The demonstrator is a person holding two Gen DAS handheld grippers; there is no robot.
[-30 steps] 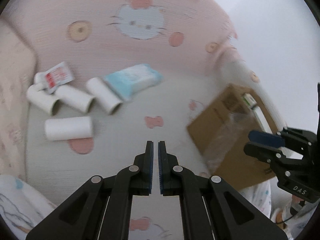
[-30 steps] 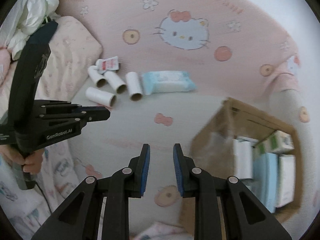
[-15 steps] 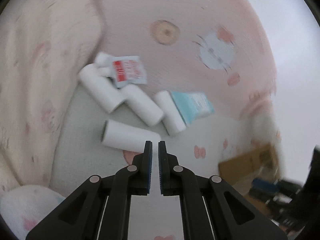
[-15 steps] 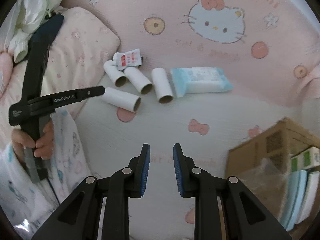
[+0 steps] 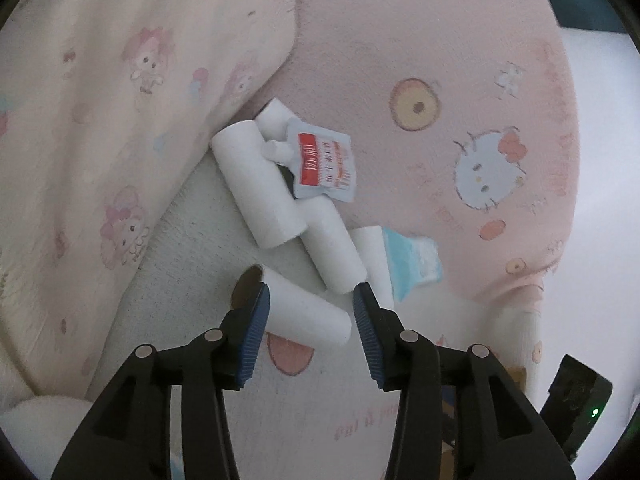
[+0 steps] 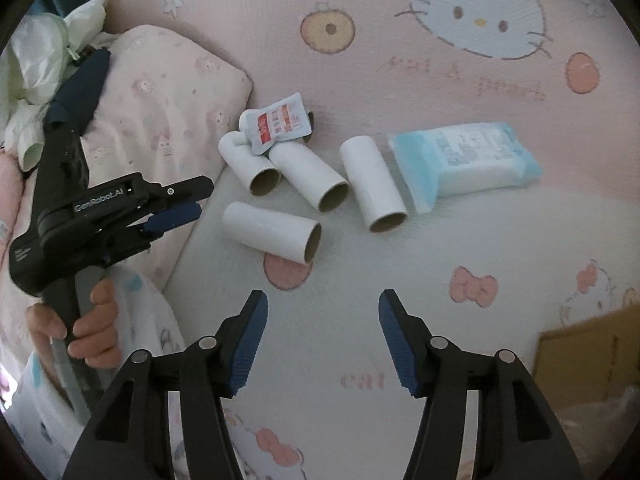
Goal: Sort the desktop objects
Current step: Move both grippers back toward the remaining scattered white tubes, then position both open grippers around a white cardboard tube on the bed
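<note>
- The left gripper [image 5: 310, 304] hangs over the nearest tube [image 5: 298, 306]; its jaws have just been opening and stand apart, the tube showing between them, pads not pressing it.
- The right gripper [image 6: 322, 336] has just been opening too; its jaws are wide apart over bare bedsheet [image 6: 500, 232], nothing between them.
- Three more tubes [image 6: 372, 184], a red-and-white pouch [image 6: 280, 122] and a blue wipes pack [image 6: 468, 160] lie together beside the pillow [image 6: 168, 96].
- A cardboard box [image 6: 592, 356] sits at the right edge.
</note>
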